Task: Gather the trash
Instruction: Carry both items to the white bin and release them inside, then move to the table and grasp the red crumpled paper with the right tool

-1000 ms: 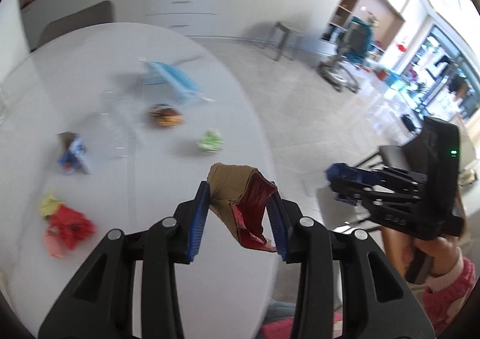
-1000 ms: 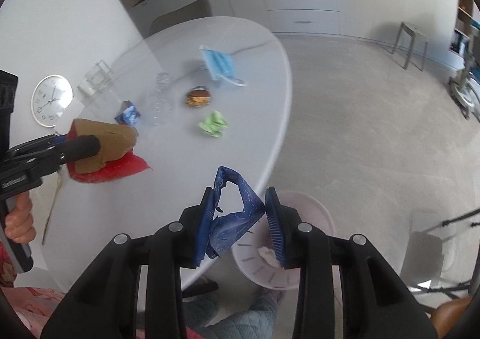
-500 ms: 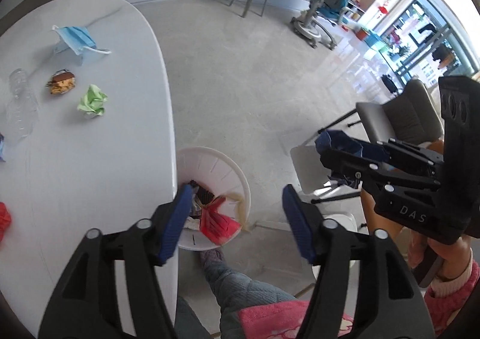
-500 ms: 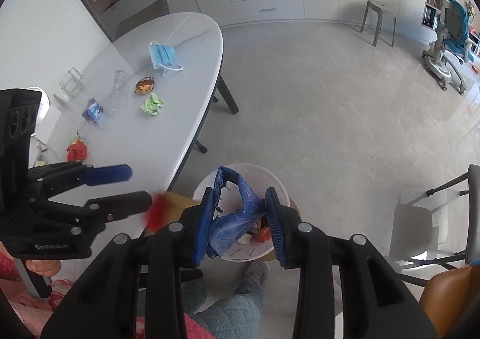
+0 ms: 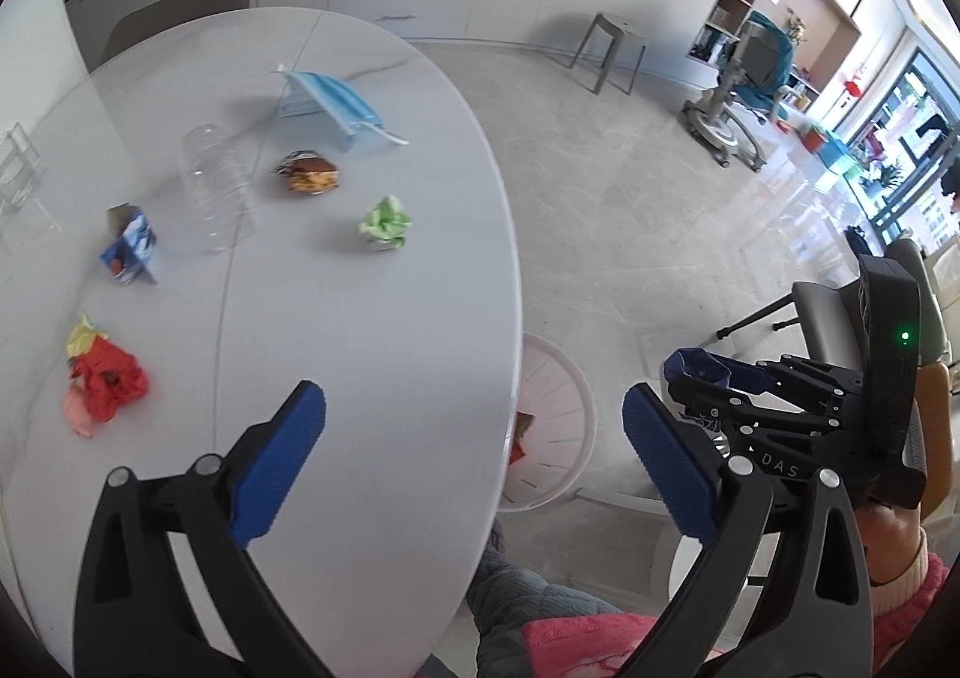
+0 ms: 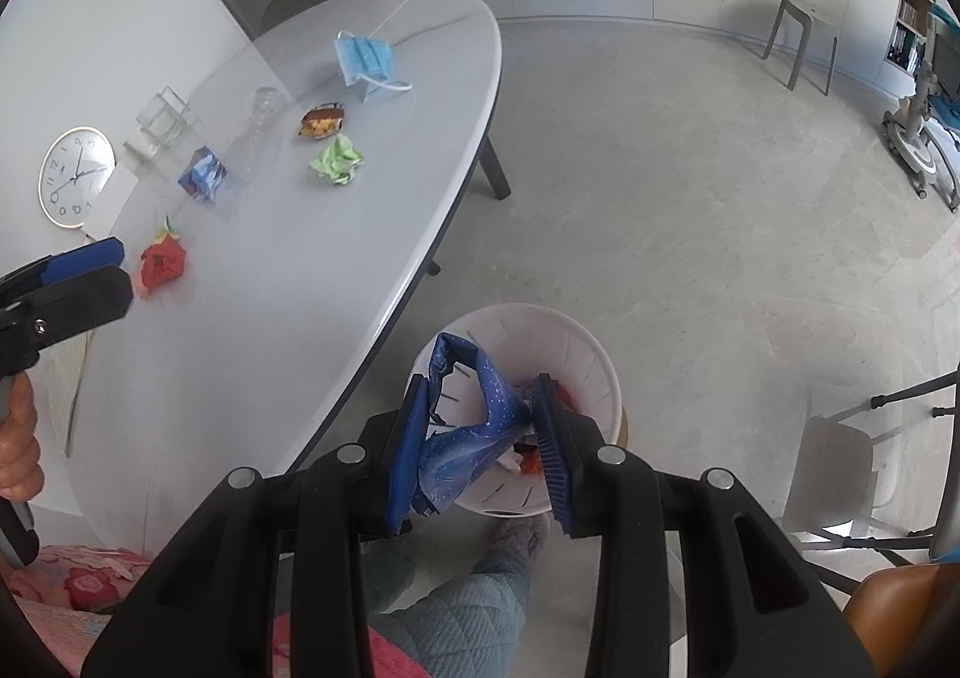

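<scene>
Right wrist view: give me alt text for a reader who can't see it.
The right hand-held gripper pinches a crumpled dark-blue wrapper above a round white waste bin on the floor. Beside it, more scraps lie on an oval white table.

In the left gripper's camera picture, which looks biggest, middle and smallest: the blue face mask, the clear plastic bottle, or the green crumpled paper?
Largest to smallest, as they look:
1. Blue face mask
2. Clear plastic bottle, close to the mask, so unsure
3. Green crumpled paper, clearly smallest

The mask lies farther from the camera, so it may really be bigger still.
</scene>
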`<state>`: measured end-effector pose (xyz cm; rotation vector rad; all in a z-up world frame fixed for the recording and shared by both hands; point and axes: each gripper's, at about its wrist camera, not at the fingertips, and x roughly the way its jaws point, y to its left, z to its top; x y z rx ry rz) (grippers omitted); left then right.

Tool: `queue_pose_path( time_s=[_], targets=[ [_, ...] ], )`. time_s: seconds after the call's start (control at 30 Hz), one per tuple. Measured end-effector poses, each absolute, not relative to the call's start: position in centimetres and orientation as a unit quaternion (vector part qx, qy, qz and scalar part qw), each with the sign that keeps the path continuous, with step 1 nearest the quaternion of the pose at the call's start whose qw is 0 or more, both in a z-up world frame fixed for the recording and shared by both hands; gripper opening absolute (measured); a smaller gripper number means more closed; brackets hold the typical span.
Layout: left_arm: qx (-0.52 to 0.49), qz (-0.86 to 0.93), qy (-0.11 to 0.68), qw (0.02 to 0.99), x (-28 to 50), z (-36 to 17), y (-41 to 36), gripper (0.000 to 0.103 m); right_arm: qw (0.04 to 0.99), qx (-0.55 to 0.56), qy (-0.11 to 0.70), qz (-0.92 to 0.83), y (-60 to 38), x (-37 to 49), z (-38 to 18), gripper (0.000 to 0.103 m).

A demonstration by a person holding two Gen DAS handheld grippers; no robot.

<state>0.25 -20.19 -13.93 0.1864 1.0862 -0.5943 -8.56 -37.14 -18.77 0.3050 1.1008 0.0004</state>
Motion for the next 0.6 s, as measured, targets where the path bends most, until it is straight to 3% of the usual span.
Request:
queue_pose_path(
  time_s=[0.13,0.2,0.27,0.47,0.6],
  targets=[
    [0.083,-0.264,0.518,0.809,0.9,-14.2,-18.7,0.095,0.836,0.137,0.531,-0.002,-36.2,-7.9,-19.3,0.038],
    [0.083,-0.261,0.521,0.808,1.1,-14.4,-18.2,0.095,0.835,0.134,0.534,-0.003,-35.7,-7.7,-19.5,0.050],
    [0.085,-0.258,0.522,0.809,0.9,-14.4,-17.9,0.095,0.834,0.130,0.536,-0.011,-35.2,-7.5,-19.5,0.072],
    [0.082,-0.247,0.524,0.811,1.2,-14.3,-16.1,0.095,0.842,0.115,0.527,-0.030,-33.8,-6.8,-18.3,0.093],
    [0.074,-0.236,0.522,0.817,1.5,-14.0,-14.4,0.095,0.852,0.090,0.515,-0.031,-32.1,-5.7,-16.2,0.099]
  ],
)
